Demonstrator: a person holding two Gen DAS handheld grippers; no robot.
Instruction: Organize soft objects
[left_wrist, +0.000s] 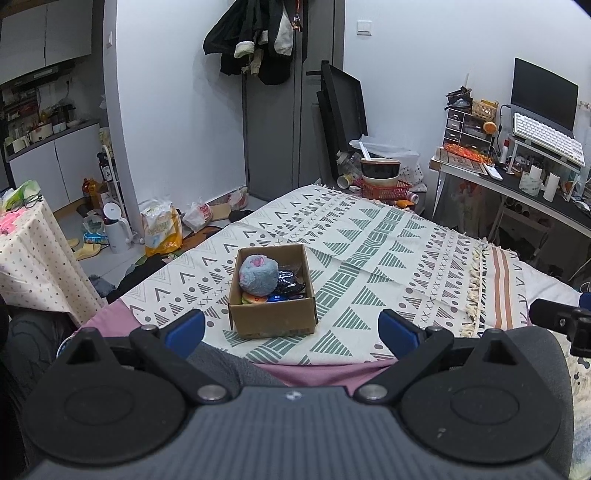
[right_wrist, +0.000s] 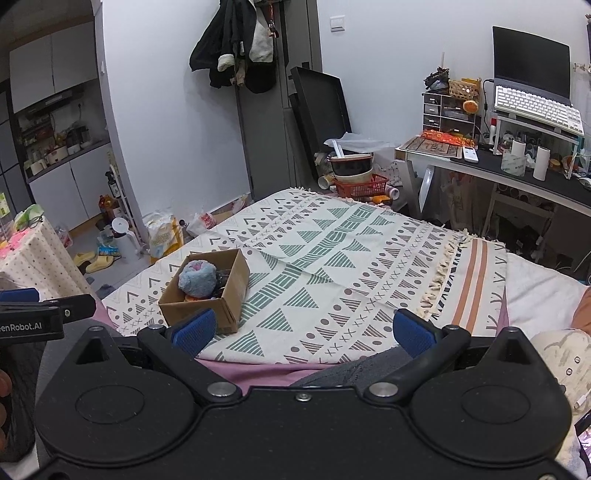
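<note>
On the bed, your patterned blanket (left_wrist: 369, 236) carries a cardboard box (left_wrist: 272, 317), with a desk (right_wrist: 524, 177) beyond it and a cluttered floor to its left. Inside the box sits a blue plush ball (left_wrist: 257, 275) above smaller bright items. Your left gripper (left_wrist: 291, 328) and right gripper (right_wrist: 303, 330) hang wide apart, empty, near the box.

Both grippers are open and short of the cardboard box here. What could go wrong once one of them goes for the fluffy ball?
1. The fluffy blue ball rises above the rim of the cardboard box and nearly fills its left side, so a finger of the left hand-held gripper may catch the wall and drag the light box across the patterned blanket.
2. The small items packed beside and under the ball might get pinched or lifted out with it.
</note>
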